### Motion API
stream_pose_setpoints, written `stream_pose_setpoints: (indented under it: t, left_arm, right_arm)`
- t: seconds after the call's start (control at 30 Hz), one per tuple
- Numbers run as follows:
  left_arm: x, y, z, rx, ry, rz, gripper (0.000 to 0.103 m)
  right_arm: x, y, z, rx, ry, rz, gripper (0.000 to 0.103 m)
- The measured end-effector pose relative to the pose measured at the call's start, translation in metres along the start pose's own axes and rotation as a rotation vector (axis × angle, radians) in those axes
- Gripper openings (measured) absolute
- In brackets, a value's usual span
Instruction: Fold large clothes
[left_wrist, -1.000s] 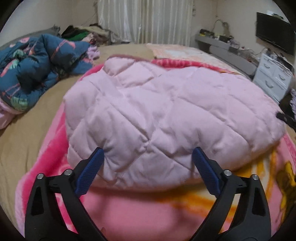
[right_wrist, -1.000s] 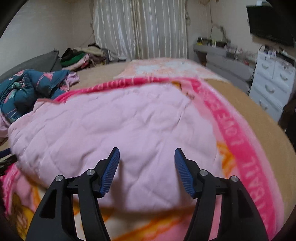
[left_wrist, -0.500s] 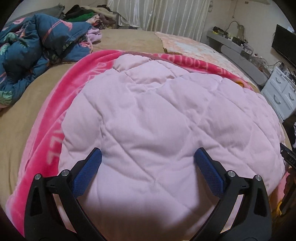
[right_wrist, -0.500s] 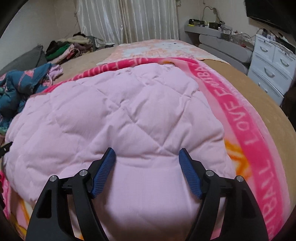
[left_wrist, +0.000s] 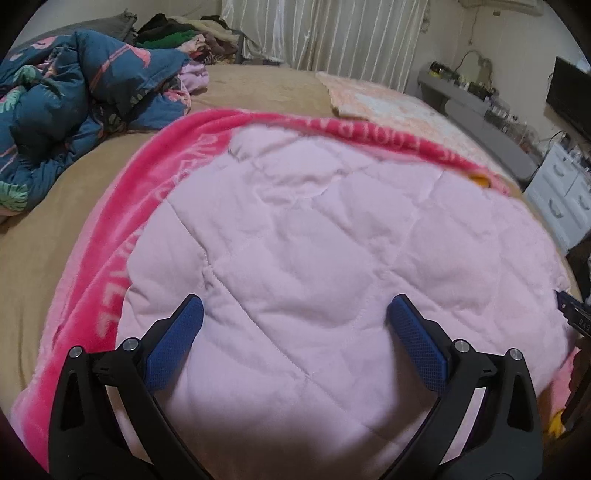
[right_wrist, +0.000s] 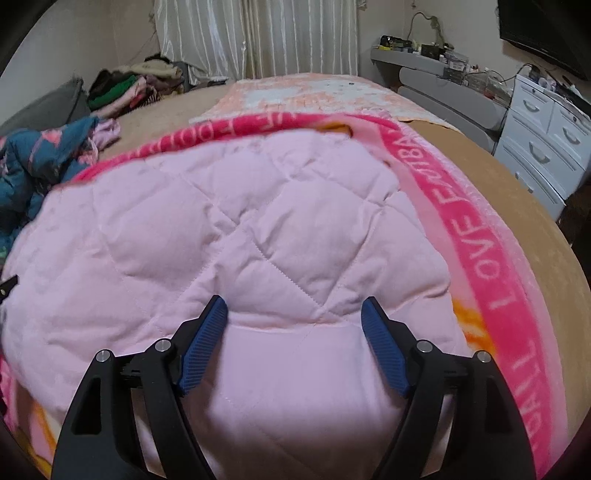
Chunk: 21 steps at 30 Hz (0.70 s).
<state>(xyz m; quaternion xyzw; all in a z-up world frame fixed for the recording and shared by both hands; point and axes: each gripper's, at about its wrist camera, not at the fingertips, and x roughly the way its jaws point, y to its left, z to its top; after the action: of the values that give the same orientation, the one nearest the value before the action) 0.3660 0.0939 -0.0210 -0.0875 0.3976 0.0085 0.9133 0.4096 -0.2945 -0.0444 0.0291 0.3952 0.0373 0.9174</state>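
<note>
A large pale pink quilted garment (left_wrist: 314, 240) lies spread on a bright pink fleece blanket (left_wrist: 122, 236) on the bed; it also shows in the right wrist view (right_wrist: 221, 229), with the blanket (right_wrist: 480, 258) beside it. My left gripper (left_wrist: 295, 317) is open and empty, low over the garment's near left part. My right gripper (right_wrist: 295, 317) is open and empty, over the garment's near right part, where a folded edge crosses between the fingers. The right gripper's tip (left_wrist: 572, 314) shows at the far right of the left wrist view.
A crumpled blue patterned quilt (left_wrist: 74, 96) lies at the left of the tan bed (left_wrist: 258, 85). A clothes pile (right_wrist: 133, 85) sits at the back by the curtains. A white drawer unit (right_wrist: 546, 147) and a grey shelf (right_wrist: 436, 74) stand at the right.
Both grippers have moved forward and lower over the pink garment, which now fills more of each view. Both stay open.
</note>
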Motion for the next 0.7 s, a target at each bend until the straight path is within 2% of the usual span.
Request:
stream_pose_setpoints:
  t: [0.07,0.23,0.47,0.7]
  left_arm:
    - [-0.017,-0.001,0.000,0.008,-0.034,-0.002,0.095]
    - [-0.058,-0.004,-0.002,0.021,-0.081,-0.002,0.095]
    - [-0.092,-0.001,-0.017,0.025,-0.101,0.009,0.095]
    - [-0.115,0.003,-0.042,0.015,-0.096,0.014,0.095]
  right_arm:
    - [-0.024,-0.002,-0.001,0.029,-0.044,0.033,0.094]
    - [-0.071,0.002,-0.009,0.047,-0.104,0.078,0.098]
    - [-0.128,0.013,-0.029,0.042,-0.172,0.092,0.099]
    - [-0.166,0.016,-0.053,0.042,-0.211,0.086,0.099]
